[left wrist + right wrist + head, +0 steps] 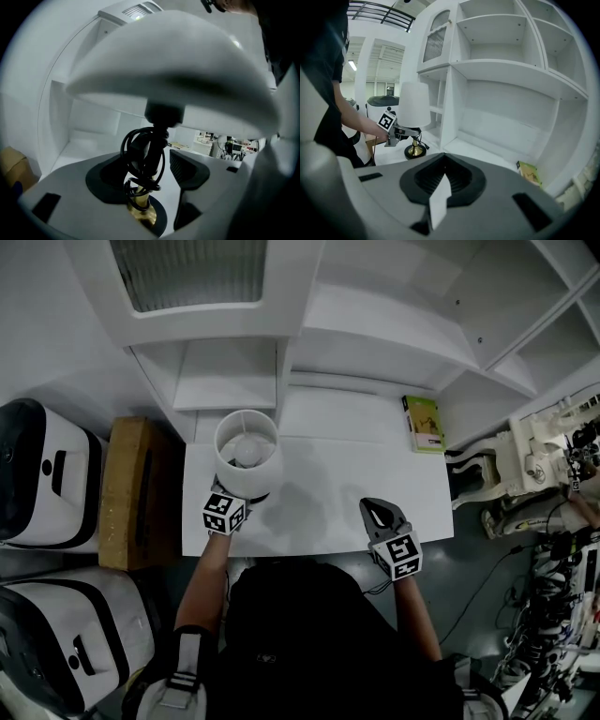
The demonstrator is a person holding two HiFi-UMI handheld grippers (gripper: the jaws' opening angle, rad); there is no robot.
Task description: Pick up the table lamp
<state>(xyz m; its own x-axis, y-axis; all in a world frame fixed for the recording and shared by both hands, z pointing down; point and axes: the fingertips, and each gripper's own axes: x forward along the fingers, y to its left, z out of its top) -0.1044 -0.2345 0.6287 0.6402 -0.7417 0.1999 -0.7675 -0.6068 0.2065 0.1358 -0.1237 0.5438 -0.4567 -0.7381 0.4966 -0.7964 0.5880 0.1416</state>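
The table lamp (247, 452) stands on the left part of the white desk (328, 507). It has a white drum shade (415, 105), a brass base (414, 151) and a black cord (140, 157) wound round its stem. My left gripper (246, 495) reaches in under the shade. In the left gripper view its jaws (150, 173) stand open on either side of the stem, with a gap showing on the right side. My right gripper (375, 510) hovers over the desk's front right, apart from the lamp and shut (443, 178), with a white strip showing at the seam.
A green book (424, 424) lies at the desk's back right corner. White shelving (506, 61) rises behind the desk. A cardboard box (131, 491) and white machines (42, 488) stand to the left. An ornate white chair (520, 460) and cables sit to the right.
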